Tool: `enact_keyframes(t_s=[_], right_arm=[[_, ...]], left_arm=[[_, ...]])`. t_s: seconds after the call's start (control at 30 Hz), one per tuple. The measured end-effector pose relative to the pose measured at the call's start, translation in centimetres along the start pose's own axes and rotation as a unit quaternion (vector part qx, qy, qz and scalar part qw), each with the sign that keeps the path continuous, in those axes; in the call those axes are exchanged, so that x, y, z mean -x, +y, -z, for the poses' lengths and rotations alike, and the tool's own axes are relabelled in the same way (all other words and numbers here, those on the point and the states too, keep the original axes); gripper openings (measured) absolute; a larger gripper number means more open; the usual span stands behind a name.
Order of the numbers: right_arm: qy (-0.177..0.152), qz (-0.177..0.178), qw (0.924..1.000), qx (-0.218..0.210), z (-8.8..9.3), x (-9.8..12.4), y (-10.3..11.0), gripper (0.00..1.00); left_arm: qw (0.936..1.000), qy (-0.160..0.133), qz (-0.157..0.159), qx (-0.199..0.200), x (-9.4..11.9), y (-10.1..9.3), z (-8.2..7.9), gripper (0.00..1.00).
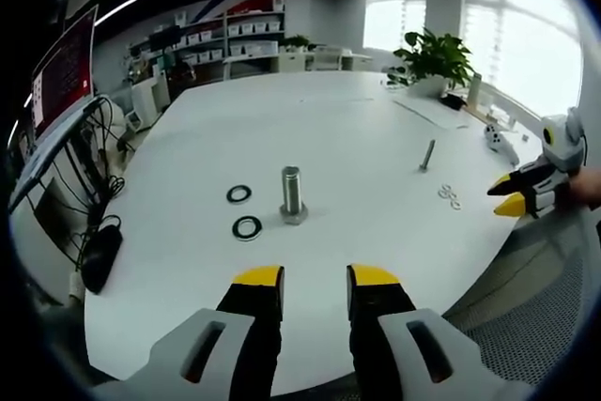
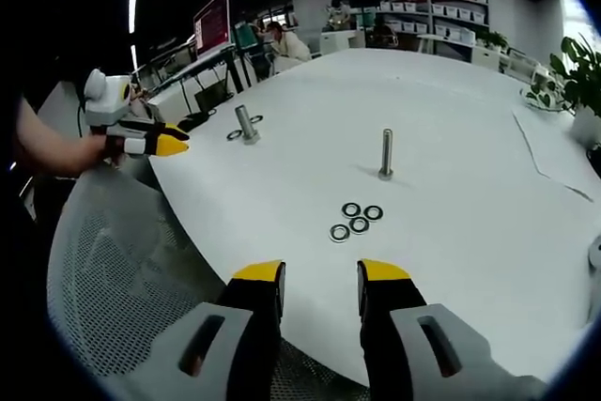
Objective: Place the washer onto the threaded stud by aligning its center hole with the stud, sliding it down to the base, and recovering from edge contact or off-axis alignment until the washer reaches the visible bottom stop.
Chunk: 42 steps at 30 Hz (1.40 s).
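Observation:
A thin threaded stud (image 2: 386, 154) stands upright on the white table (image 2: 451, 260), also seen in the left gripper view (image 1: 427, 154). Several small silver washers (image 2: 357, 220) lie flat in a cluster just in front of it (image 1: 449, 196). My right gripper (image 2: 321, 274) hovers open over the table edge, short of the washers, with nothing between its fingers; it enters the left gripper view from the right (image 1: 512, 196). A thicker stud on a hex base (image 1: 292, 192) stands ahead of my open, empty left gripper (image 1: 315, 281), with two black washers (image 1: 247, 227) lying beside it.
A mesh chair (image 2: 113, 269) sits below the table edge. A hand (image 2: 66, 152) holds the left gripper (image 2: 155, 145). A monitor (image 1: 61, 72), cables and a black mouse (image 1: 100, 255) lie at the left. A potted plant (image 1: 434, 58) and a paper sheet (image 2: 554, 157) sit at the far side.

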State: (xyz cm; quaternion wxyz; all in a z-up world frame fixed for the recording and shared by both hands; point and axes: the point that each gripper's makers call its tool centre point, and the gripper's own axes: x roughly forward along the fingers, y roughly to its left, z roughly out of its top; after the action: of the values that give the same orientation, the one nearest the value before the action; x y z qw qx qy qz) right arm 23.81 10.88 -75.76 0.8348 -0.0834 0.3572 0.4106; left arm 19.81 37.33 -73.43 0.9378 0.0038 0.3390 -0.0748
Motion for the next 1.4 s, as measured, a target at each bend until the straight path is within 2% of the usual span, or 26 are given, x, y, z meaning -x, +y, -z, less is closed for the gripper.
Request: enact_keyframes(t_s=[0.43,0.7,0.97,1.13,1.27,1.33,1.4], right_arm=[[-0.005,0.009,0.9999,-0.005,-0.1,0.1,-0.4,0.33],[-0.01,0.013,0.9998,-0.013,-0.3,0.3,-0.7,0.33],[-0.014,0.014,0.9996,-0.021,-0.4,0.3,-0.8,0.33],[-0.017,0.012,0.9998,0.002,-0.6,0.3,-0.5,0.33],[-0.024,0.016,0.9996,-0.007,-0.9,0.5,-0.7,0.33],[-0.026,0.014,0.9996,0.0,-1.0,0.6,-0.5,0.33],[-0.025,0.01,0.9996,0.005,-1.0,0.5,-0.4,0.33]], left_arm=[[0.9998,0.017,0.002,-0.005,-0.2,-0.2,0.6,0.25],[0.9992,0.038,0.003,-0.009,-0.4,-0.3,1.3,0.25],[0.9991,0.042,0.004,-0.005,-0.5,-0.2,1.5,0.24],[0.9988,0.048,0.006,-0.005,-0.5,-0.4,1.6,0.24],[0.999,0.045,0.003,0.003,-0.4,-0.2,1.4,0.24],[0.9987,0.05,0.004,0.002,-0.5,-0.3,1.6,0.24],[0.9991,0.043,0.007,0.003,-0.3,-0.3,1.2,0.24]])
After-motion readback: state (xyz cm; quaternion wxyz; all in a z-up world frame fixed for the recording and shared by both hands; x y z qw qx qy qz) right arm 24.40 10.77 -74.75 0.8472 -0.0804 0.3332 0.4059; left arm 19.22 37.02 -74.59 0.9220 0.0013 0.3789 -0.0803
